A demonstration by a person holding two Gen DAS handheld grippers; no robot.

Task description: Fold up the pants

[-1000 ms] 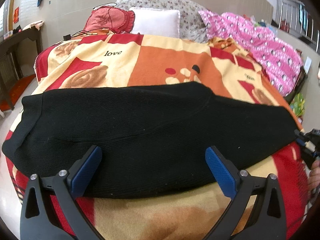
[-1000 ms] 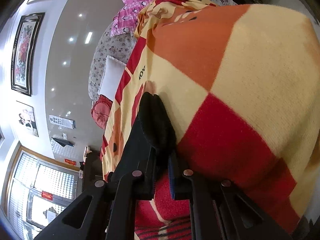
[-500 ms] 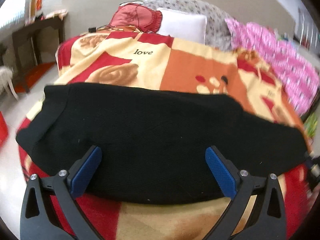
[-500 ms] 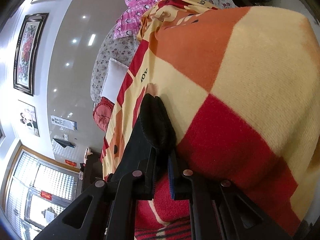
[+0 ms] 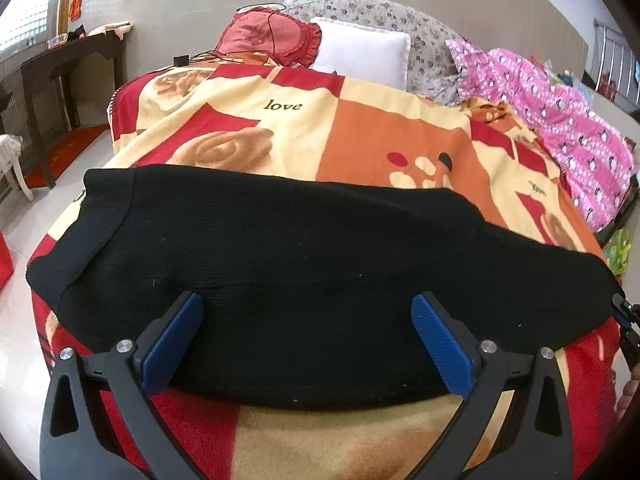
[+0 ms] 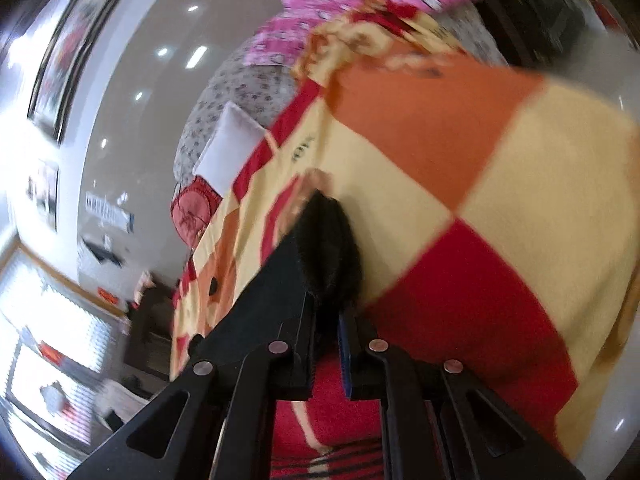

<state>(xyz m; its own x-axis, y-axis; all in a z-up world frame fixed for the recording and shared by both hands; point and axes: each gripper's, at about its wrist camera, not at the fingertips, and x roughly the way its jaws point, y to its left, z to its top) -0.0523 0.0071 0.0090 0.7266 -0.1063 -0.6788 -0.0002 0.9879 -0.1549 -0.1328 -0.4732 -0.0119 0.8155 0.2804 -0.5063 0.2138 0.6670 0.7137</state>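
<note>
Black knit pants (image 5: 304, 264) lie folded lengthwise across the near end of a bed with a red, orange and cream blanket (image 5: 360, 140). My left gripper (image 5: 306, 340) is open and empty, its blue pads (image 5: 172, 344) wide apart over the pants' near edge. My right gripper (image 6: 326, 320) is shut on the end of the pants (image 6: 328, 240), seen edge-on, low over the blanket (image 6: 500, 184). It also shows at the far right of the left wrist view (image 5: 626, 320).
A white pillow (image 5: 360, 56), a red cushion (image 5: 272, 36) and a pink quilt (image 5: 560, 112) lie at the head and right side of the bed. A dark wooden table (image 5: 60, 68) stands left on the tiled floor.
The left gripper has stayed open over the pants while its view swung slightly. The right gripper still pinches the pants' end and has shifted, its view now blurred.
</note>
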